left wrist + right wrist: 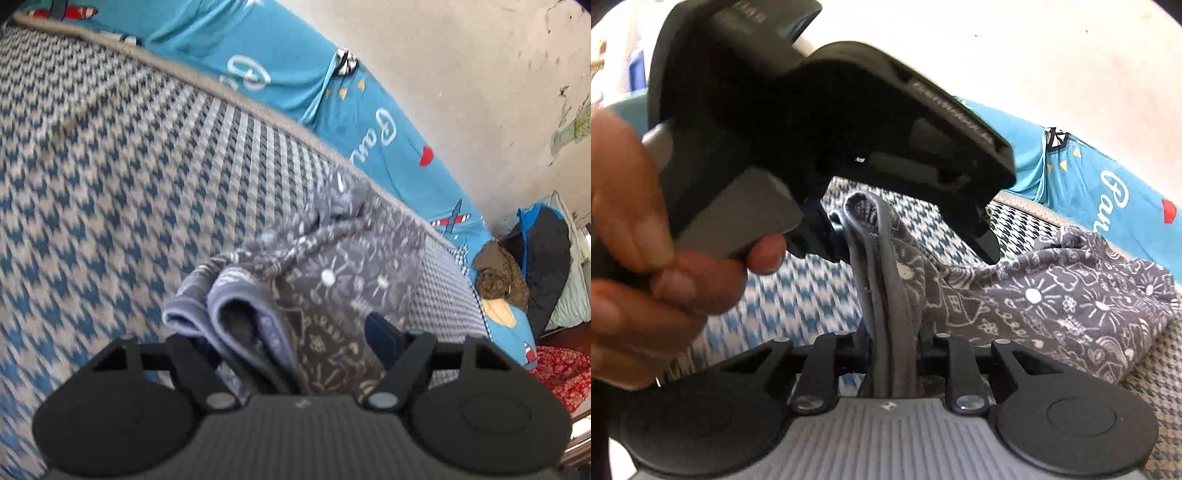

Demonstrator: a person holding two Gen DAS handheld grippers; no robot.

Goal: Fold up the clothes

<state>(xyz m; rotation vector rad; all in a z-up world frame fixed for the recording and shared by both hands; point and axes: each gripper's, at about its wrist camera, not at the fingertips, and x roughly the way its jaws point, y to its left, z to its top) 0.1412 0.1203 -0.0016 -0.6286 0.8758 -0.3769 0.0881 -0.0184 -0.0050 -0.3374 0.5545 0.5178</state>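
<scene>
A grey garment with white doodle print [332, 280] lies bunched on the blue-and-white houndstooth mattress [110, 166]. My left gripper [284, 343] stands open, its fingers wide apart with the garment's folded hem edges between them. In the right wrist view my right gripper [890, 332] is shut on a gathered band of the grey garment [1052, 295], which runs up from its fingers toward the left gripper [905, 236] just above. A hand [646, 258] holds the left gripper's handle. The rest of the garment trails to the right on the mattress [820, 295].
A blue printed sheet [258, 55] hangs along the white wall behind the mattress. Past the mattress end sit a brown crumpled cloth [498, 277], a dark bag [546, 258] and a red patterned fabric [561, 373].
</scene>
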